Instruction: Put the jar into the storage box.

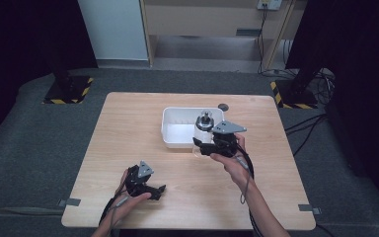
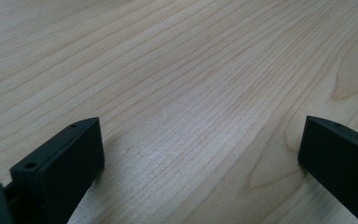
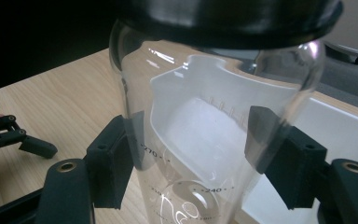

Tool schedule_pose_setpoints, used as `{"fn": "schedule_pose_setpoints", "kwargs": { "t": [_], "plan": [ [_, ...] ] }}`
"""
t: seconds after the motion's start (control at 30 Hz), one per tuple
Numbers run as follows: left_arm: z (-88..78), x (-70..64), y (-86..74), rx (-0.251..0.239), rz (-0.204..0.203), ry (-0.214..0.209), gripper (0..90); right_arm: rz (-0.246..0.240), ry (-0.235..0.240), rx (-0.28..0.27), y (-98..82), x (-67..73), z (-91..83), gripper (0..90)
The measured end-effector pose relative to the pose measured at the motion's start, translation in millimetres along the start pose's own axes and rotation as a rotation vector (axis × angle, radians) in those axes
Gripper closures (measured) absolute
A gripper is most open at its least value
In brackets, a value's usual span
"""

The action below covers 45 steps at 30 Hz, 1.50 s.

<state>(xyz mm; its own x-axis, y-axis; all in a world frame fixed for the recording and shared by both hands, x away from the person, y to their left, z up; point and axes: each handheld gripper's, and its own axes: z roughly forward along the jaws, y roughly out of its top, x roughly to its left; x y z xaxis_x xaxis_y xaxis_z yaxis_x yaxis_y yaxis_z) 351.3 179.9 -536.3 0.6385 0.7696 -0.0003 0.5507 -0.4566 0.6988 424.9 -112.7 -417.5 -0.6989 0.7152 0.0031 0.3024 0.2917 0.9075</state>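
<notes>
While the wooden table point(image 1: 128, 148) bears the white tub point(image 1: 170, 129) at its far middle, the right hand-held gripper point(image 3: 193, 154) grasps a clear measuring bottle point(image 3: 205, 140) beside the tub, apparently mid-transfer; the left hand-held gripper point(image 2: 200, 154) rests released, near left.

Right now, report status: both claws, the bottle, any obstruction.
Left claw open, low over bare wooden table. Right claw shut on clear glass bottle with black cap, beside white plastic tub. Nothing blocking.

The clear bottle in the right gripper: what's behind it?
Behind the clear bottle, seen through its glass, sits the white tub on the table. The bottle's dark cap covers the tub's far rim.
</notes>
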Motion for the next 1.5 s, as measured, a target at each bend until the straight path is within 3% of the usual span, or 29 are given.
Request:
{"fn": "schedule_pose_setpoints", "kwargs": {
  "t": [0.6, 1.5],
  "plan": [
    [0.0, 0.0, 0.0, 0.0, 0.0, 0.0, 0.0, 0.005, -0.007, 0.013, 17.8, -7.9, 28.2, 31.4],
    [0.0, 0.0, 0.0, 0.0, 0.0, 0.0, 0.0, 0.054, -0.112, 0.048, 14.7, -38.6, 84.2, 31.4]
  ]
}}
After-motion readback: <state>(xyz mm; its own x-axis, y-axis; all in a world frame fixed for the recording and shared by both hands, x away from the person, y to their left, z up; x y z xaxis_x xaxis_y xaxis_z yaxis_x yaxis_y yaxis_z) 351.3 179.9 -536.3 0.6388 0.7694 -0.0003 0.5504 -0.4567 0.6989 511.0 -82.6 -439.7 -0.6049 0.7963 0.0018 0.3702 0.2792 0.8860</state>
